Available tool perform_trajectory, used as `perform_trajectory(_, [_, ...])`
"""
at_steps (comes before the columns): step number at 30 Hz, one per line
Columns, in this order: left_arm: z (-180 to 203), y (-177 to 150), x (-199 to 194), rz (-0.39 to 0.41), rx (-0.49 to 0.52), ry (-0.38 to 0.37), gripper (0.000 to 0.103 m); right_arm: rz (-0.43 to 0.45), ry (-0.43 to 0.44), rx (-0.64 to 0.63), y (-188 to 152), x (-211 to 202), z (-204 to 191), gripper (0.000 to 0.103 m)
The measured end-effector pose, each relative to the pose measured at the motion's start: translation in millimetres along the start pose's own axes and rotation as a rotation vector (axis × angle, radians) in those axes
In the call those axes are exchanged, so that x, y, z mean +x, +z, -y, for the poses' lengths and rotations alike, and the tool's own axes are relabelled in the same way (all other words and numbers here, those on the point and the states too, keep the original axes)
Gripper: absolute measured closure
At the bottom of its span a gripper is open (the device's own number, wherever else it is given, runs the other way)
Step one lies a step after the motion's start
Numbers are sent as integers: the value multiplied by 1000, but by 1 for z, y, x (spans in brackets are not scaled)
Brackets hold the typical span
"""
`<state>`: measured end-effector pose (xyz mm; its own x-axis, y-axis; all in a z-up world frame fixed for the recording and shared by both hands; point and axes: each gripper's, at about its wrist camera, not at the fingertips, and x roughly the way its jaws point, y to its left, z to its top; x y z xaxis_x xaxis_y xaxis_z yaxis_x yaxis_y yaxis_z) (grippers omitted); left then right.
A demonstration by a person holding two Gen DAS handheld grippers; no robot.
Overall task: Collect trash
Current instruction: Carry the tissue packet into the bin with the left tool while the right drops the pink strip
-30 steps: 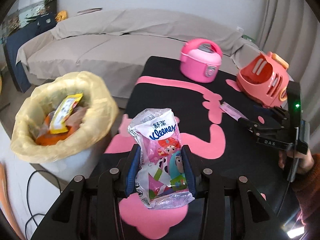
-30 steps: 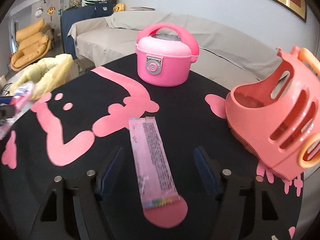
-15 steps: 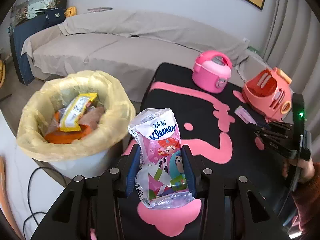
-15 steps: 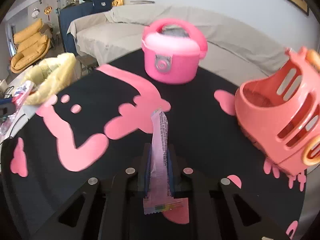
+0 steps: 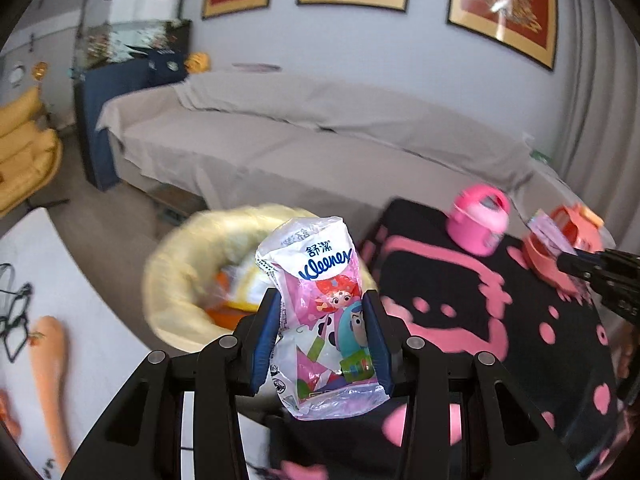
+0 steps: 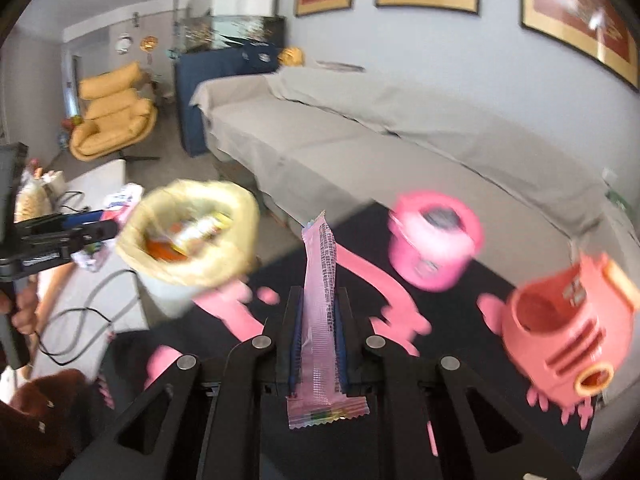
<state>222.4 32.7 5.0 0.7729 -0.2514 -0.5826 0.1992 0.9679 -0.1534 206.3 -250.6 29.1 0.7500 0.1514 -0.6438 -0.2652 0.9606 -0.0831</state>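
1. Your left gripper (image 5: 322, 334) has its blue pads clamped on both sides of the Kleenex tissue pack (image 5: 324, 316), and the pack stands upright between them with its crumpled white top poking up above the fingers.
2. The yellow-lined trash bin (image 5: 180, 276) sits right behind that pack in the left wrist view, just off the left edge of the black-and-pink table (image 5: 460, 300). There's already orange and yellow wrapper stuff inside it, though the shot is blurry there.
3. Your right gripper (image 6: 316, 340) is squeezed tight on the pink wrapper (image 6: 320, 300), a long thin strip sticking up past the fingertips, with its crimped rainbow end hanging out below the pads.
4. From the right wrist view the bin (image 6: 192, 236) is off to the left of the wrapper, beyond the table edge.
5. Still on the table, on the far side from the bin: the pink toy rice cooker (image 6: 434, 240) and the coral toy toaster (image 6: 568, 328), well apart from the bin and not touching each other.
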Motion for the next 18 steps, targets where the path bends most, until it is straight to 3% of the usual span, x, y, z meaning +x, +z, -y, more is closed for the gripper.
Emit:
perform_trajectory(9, [-67,20,-15,69,-49,57,61,47,124,-86,54,17,-85,91])
perform_trajectory(18, [-99,30,50,-20,-113,-39,61,-1,154,-99,75,66,-117,91])
